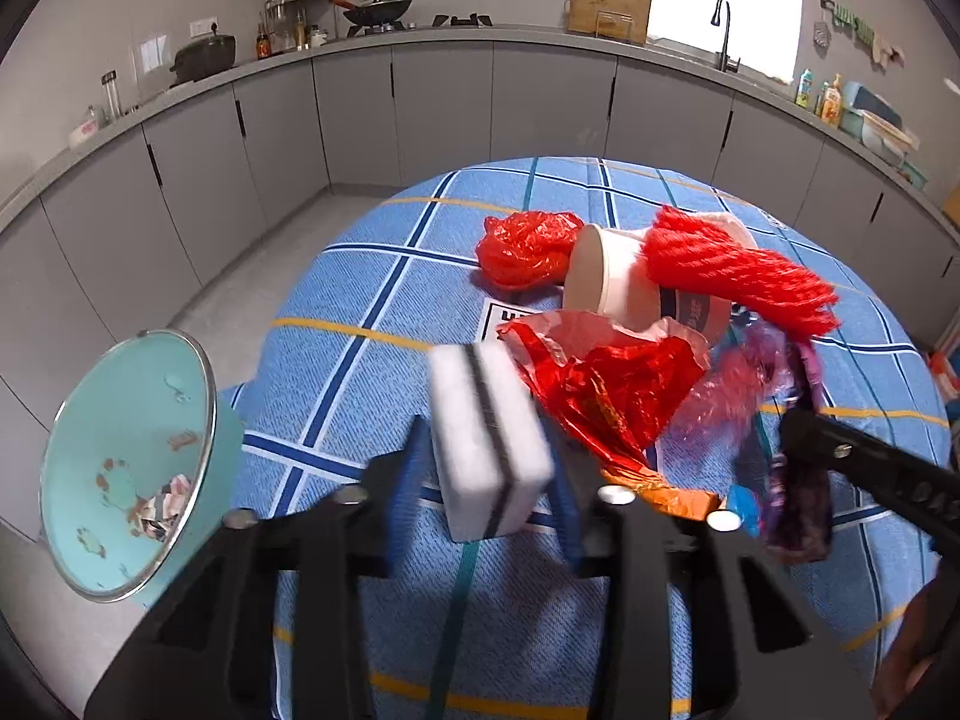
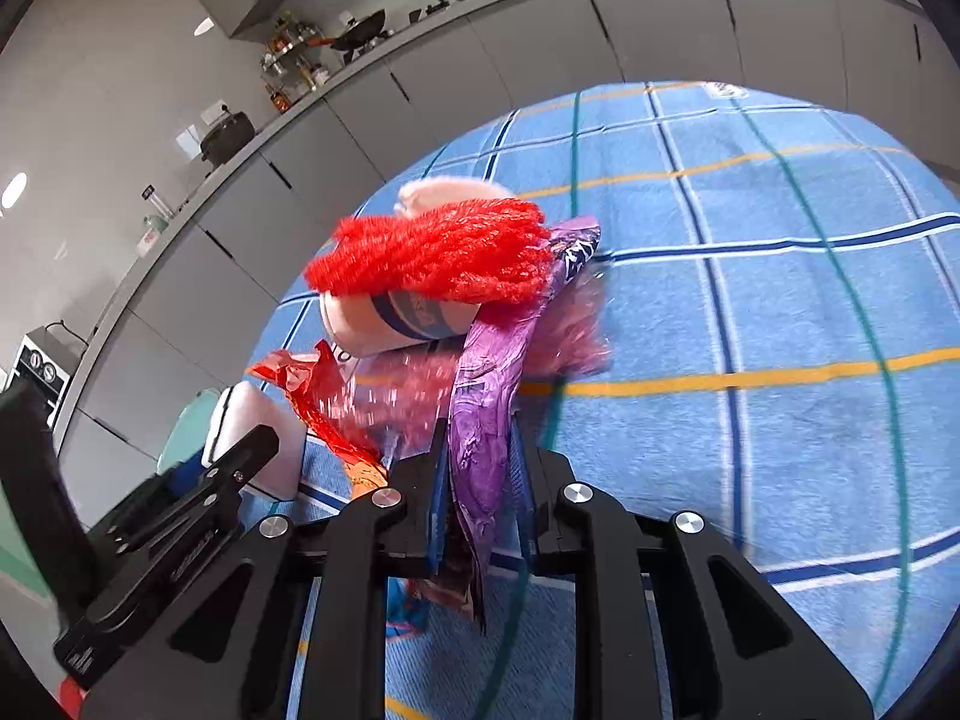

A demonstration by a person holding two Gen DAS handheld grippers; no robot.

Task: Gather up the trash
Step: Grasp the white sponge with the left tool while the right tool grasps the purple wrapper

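My left gripper (image 1: 489, 474) is shut on a white sponge with a black stripe (image 1: 489, 438), held above the blue checked tablecloth (image 1: 372, 312). My right gripper (image 2: 480, 480) is shut on a purple wrapper (image 2: 486, 420), lifted off the cloth; it also shows in the left wrist view (image 1: 801, 480). On the table lie a red foam net (image 1: 738, 267), a tipped paper cup (image 1: 624, 282), a crumpled red plastic bag (image 1: 528, 246) and a red foil wrapper (image 1: 612, 384). A teal trash bin (image 1: 129, 468) stands left of the table, with scraps inside.
Grey kitchen cabinets and a countertop (image 1: 420, 36) curve around behind, with a wok, pot, bottles and a sink tap. The floor lies between table and cabinets. An orange wrapper (image 1: 684, 501) and a blue scrap (image 1: 744, 507) lie near the left gripper.
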